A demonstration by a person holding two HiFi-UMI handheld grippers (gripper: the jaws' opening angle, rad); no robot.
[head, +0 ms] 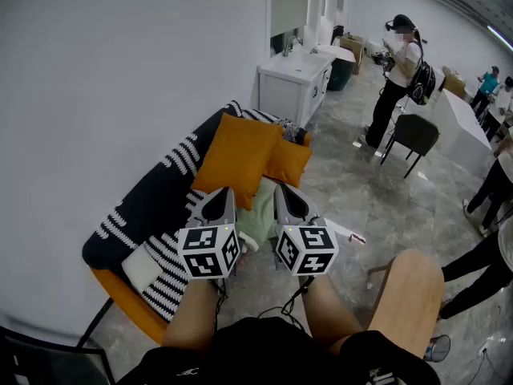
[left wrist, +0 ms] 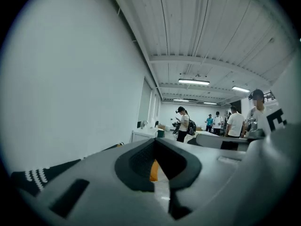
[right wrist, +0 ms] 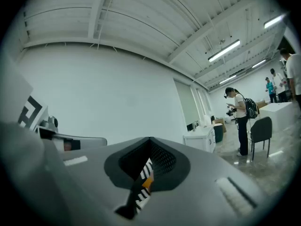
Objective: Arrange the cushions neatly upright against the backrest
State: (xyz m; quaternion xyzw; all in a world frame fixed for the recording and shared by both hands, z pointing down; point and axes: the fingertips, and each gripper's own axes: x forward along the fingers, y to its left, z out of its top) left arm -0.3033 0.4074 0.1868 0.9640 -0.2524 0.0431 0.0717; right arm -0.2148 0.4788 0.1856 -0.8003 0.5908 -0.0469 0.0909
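1. I've got both grippers up side by side in front of the sofa, which stands along the white wall.
2. Left gripper: its own view shows the jaws clenched tight, nothing between them, only a sliver of orange through the slit.
3. Right gripper: same story, jaws pressed together and empty, with a strip of black-and-white stripe showing past them.
4. The large orange cushion stands upright, leaning on the striped backrest near the sofa's far end.
5. The smaller orange cushion sits just beside it, on the far side, lower and touching its edge.
6. A pale green cushion lies flat on the seat, showing in the gap between my two grippers.
7. At the near end a white cushion rests on the striped cover.
8. Beyond the sofa there's a white sink cabinet; a person with a backpack stands by a dark chair.
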